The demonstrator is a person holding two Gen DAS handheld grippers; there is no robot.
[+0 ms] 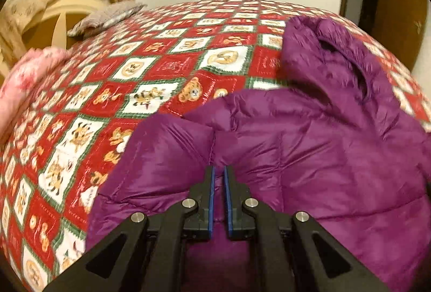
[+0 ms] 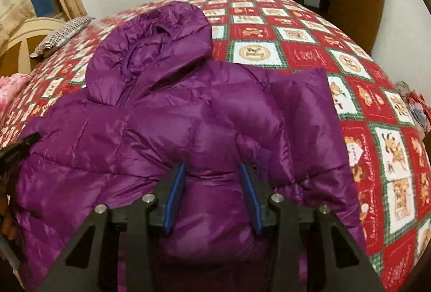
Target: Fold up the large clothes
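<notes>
Purple hooded puffer jacket (image 2: pixel 167 114) spread on a bed with a red teddy-bear patchwork cover (image 2: pixel 336 54).
Left gripper (image 1: pixel 218 170): fingers nearly together, pinching a fold of a sleeve. Right gripper (image 2: pixel 212 170): fingers apart over the jacket, pressing on nothing.

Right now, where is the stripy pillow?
In the right wrist view the stripy pillow lies at the bed's far left corner, beside the cream headboard, left of the purple jacket's hood.

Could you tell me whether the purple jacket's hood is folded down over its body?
No, in the right wrist view the hood lies spread on the bedspread beyond the purple jacket.
</notes>
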